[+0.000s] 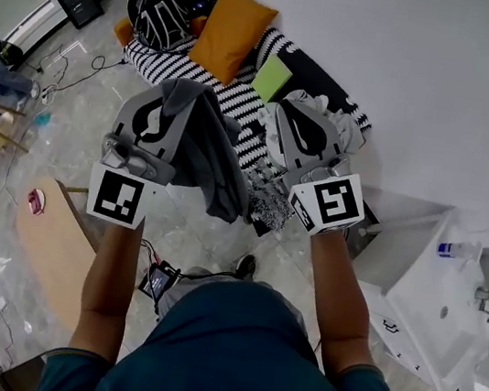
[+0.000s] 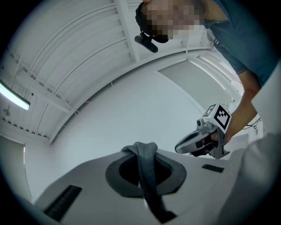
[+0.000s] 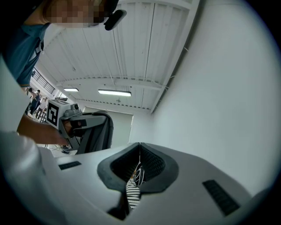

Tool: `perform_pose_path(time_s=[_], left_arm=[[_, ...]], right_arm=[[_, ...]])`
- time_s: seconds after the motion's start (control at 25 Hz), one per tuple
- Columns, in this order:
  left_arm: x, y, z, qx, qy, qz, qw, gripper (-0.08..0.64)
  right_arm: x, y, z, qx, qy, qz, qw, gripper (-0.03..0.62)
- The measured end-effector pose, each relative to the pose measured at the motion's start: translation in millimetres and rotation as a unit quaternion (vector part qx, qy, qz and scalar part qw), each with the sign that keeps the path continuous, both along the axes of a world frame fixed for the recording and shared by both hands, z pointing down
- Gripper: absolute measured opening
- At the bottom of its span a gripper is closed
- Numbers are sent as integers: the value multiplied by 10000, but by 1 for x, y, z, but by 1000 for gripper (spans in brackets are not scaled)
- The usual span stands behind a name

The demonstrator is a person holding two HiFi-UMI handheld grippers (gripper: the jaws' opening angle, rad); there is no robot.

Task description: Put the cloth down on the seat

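Grey cloth (image 1: 214,157) hangs pinched in your closed left gripper (image 2: 141,151); your right gripper (image 3: 139,151) is clamped on striped fabric (image 3: 131,193). With the seat (image 1: 233,95) off at twelve o'clock, an early release could drop the cloth on the floor (image 1: 202,229).

The grey cloth (image 1: 213,161) is soft, matt fabric hanging in folds, and the patterned cloth (image 3: 131,191) is a black-and-white weave. The left gripper (image 1: 162,104) and right gripper (image 1: 304,116) have smooth, matt grey plastic shells. The seat (image 1: 233,95) wears striped fabric under a matt orange cushion (image 1: 230,34); the floor (image 1: 61,127) is glossy marbled stone, and the table (image 1: 56,242) is smooth pale wood.
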State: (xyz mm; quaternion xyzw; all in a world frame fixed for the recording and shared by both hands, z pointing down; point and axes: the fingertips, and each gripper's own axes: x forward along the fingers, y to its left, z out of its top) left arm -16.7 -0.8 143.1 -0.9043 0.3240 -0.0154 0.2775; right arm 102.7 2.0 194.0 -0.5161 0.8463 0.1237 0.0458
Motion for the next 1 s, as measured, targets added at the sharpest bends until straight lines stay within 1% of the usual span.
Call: perform_pose_path(time_s=[0.28,0.4,0.52,0.8,0.88,1.0], left_arm=[[14,-19,-6,79,-110,52,9999,3],[17,-35,-3,83,-165,130,9997,3],[18,-55,1,22,-138,232,9996,3],[19,-103,3,119,-351,613,9974,3],[17,-118,4,157,-361,739,9965,3],[12,-139,7,117,-337,899,9953,3]], right_arm=[[9,-23,5,-56,-109,-24,9999,14],[8,-36,10,-115,-113,34,9999,14],[8,-53,18,-221,-158,126,9996,14],[1,-95,22,-347,-128,444,9983,14],[-2,-107,22,-351,-107,545,9978,14],[-8,-122,24,-385,-53,703,9968,14]])
